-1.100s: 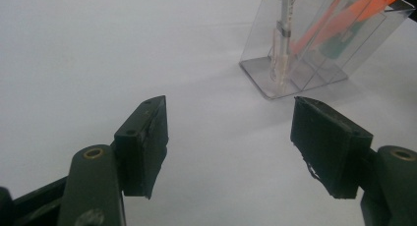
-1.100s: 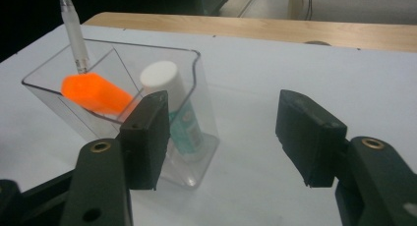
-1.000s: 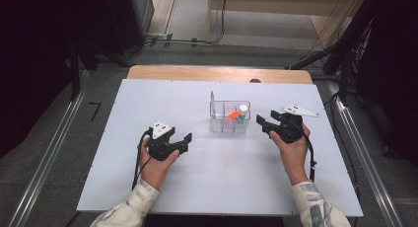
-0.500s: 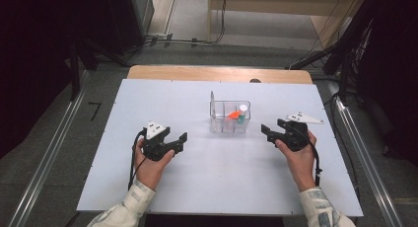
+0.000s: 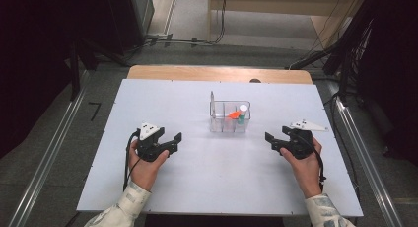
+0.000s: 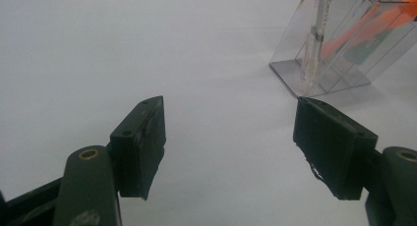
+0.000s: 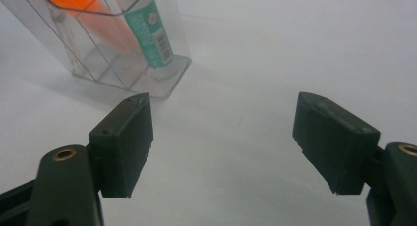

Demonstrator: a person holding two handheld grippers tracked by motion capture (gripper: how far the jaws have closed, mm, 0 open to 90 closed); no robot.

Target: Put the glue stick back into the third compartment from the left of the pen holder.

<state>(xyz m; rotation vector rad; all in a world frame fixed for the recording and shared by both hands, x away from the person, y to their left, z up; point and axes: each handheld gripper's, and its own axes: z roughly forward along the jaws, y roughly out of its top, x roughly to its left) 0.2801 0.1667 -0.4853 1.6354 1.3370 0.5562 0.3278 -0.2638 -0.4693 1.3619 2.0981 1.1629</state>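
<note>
Resting on the smooth white table (image 5: 197, 187), the clear plastic organizer (image 5: 229, 117) stands well ahead, between my hands, nearer my right gripper (image 5: 274, 141), whose empty jaws have just been opening wide. My left gripper (image 5: 172, 140) gapes empty too. Inside stand a green-labelled glue stick (image 7: 150, 29) and an orange tool (image 7: 86, 12), upright.

The white table top (image 5: 197, 187) sat on a wooden table whose far edge (image 5: 197, 73) showed as a light strip. Beyond that edge, grey floor (image 5: 187, 19) ran back, with black cables (image 5: 167, 39) lying on it. Left of the table ran a metal rail (image 5: 47, 163); right of it, another rail (image 5: 365, 158). Both far corners lay dark.
</note>
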